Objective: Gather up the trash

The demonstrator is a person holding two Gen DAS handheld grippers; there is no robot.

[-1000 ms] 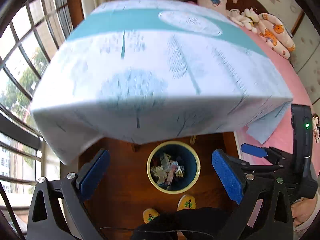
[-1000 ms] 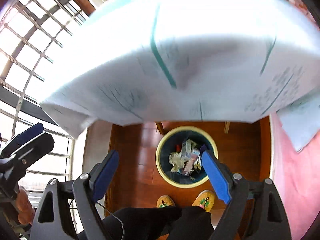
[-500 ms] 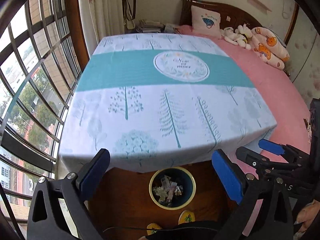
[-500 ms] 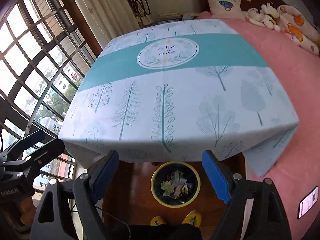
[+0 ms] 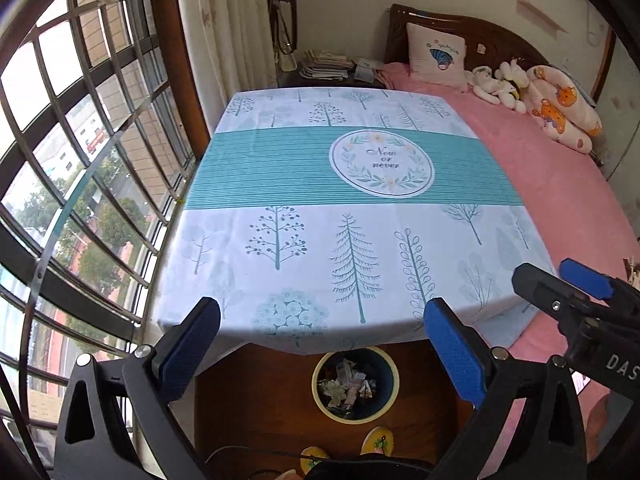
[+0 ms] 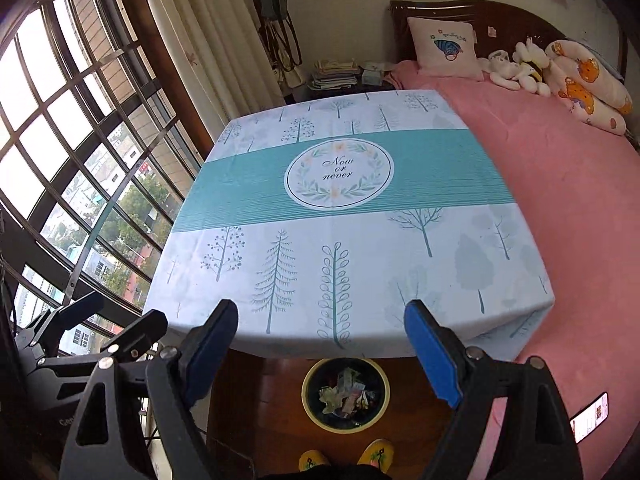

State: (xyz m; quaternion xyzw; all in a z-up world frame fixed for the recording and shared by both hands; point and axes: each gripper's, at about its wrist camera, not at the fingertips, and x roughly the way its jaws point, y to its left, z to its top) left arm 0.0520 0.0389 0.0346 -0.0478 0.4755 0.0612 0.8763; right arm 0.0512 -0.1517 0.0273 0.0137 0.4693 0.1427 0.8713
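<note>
Two claws are held side by side above the near edge of a table, both looking down and forward across it. The left claw (image 5: 320,344) is spread wide, its blue pads far apart with nothing between them. The right claw (image 6: 320,344) is likewise released and empty. In the left view the right claw shows at the right edge; in the right view the left claw shows at the lower left.

The table (image 5: 344,240) is covered by a white cloth printed with pale trees, crossed by a teal band bearing a round emblem that reads "Now or never".

On the wooden floor (image 6: 256,408) just below the table's near edge stands a round bin (image 6: 345,396), dark inside with a pale yellow rim. The trash (image 6: 344,398) lies inside it: crumpled paper and wrappers heaped at the bottom. Below the bin, the tips of two yellow slippers (image 6: 346,460) show at the frame's bottom edge.

To the right, touching the table's side, is a bed (image 6: 568,200) with a pink cover, a pillow (image 6: 446,54) and soft toys (image 6: 516,68) at its headboard. A large gridded window (image 5: 80,160) fills the left side.
</note>
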